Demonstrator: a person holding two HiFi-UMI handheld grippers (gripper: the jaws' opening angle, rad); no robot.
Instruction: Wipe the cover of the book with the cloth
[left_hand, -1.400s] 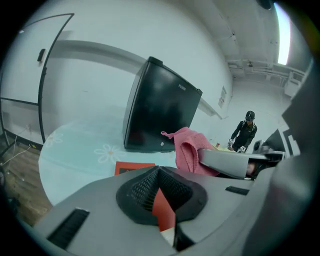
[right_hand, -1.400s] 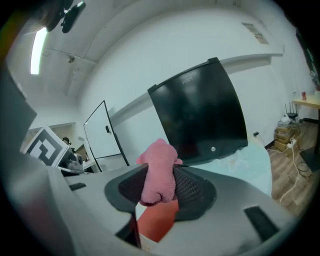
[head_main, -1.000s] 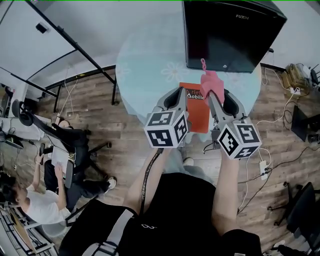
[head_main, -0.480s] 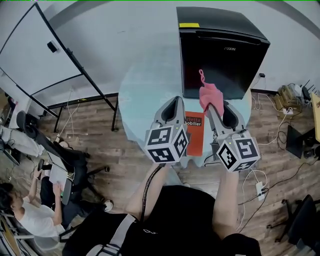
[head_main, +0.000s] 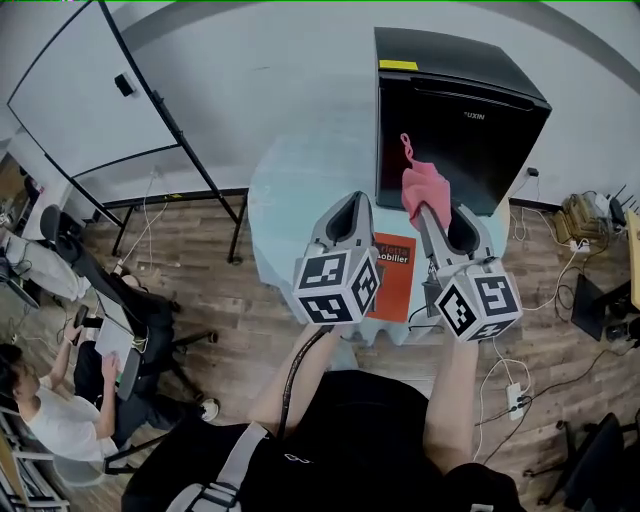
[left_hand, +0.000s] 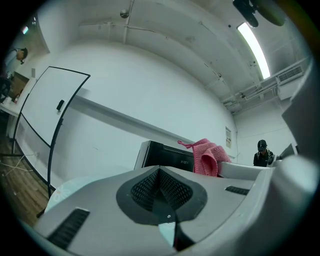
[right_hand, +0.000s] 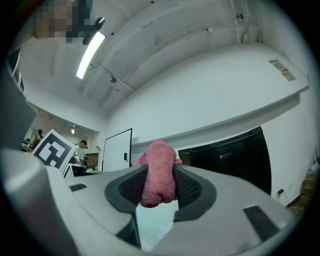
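Note:
An orange book (head_main: 395, 275) lies on the near part of the round pale table (head_main: 300, 190), partly hidden by both grippers. My right gripper (head_main: 428, 210) is shut on a pink cloth (head_main: 422, 185), held up in the air above the book's right side; the same cloth (right_hand: 158, 172) sits squeezed between its jaws in the right gripper view. My left gripper (head_main: 350, 212) hangs beside it, shut and empty, above the book's left edge. The left gripper view shows its own closed jaws (left_hand: 159, 172) and the pink cloth (left_hand: 207, 157) off to the right.
A black mini fridge (head_main: 455, 110) stands behind the table. A whiteboard on a stand (head_main: 100, 90) is at the left. A seated person (head_main: 60, 410) is at the lower left. Cables and a power strip (head_main: 510, 395) lie on the wooden floor to the right.
Both grippers have lifted and tilted up from the book, the right one carrying the pink cloth. The head view has shifted, so more wall and fridge top now show.

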